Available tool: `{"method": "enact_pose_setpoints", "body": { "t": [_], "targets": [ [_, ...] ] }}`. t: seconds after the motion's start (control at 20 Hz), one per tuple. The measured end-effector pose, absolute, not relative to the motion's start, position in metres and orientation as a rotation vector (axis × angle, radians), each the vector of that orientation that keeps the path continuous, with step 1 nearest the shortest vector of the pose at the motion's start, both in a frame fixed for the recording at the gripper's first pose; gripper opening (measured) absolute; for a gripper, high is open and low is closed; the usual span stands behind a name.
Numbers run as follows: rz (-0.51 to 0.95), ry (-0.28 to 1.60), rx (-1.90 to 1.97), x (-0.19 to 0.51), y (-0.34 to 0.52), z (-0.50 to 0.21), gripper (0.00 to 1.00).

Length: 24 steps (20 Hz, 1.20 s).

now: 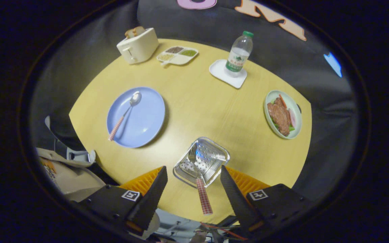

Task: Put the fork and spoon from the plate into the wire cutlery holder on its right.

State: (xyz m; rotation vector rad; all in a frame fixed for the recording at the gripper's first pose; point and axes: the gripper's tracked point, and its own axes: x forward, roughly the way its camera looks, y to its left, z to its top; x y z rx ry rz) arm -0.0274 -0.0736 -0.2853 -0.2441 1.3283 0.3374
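Note:
A blue plate (144, 125) lies on the yellow table, beyond my fingers to the left. On it rests a spoon (126, 114) with a red-checked handle, bowl pointing away. Between and just ahead of my fingers stands the square perforated metal cutlery holder (202, 161). A fork (202, 192) stands in it, head down inside, its red-checked handle sticking out toward me between the fingers. My gripper (193, 177) is open, its fingers spread either side of the fork handle without touching it.
At the table's far side stand a cream toaster (137, 45), a divided snack tray (177, 55) and a water bottle (239, 54) on a white coaster (221, 72). A green plate of food (283, 114) sits to the right. The table's near edge is under my fingers.

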Motion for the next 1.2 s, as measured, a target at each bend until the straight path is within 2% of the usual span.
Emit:
{"method": "enact_pose_setpoints", "body": {
  "t": [0.05, 0.35, 0.6, 0.75, 1.2],
  "targets": [
    [0.319, 1.268, -0.222, -0.022, -0.067, -0.281, 1.00],
    [0.251, 0.982, -0.104, -0.010, -0.007, -0.251, 0.99],
    [0.242, 0.864, -0.030, -0.024, 0.057, -0.257, 0.99],
    [0.266, 0.869, -0.021, -0.026, 0.095, -0.282, 0.99],
    [0.315, 1.075, -0.057, -0.053, 0.155, -0.375, 0.99]
  ]
}}
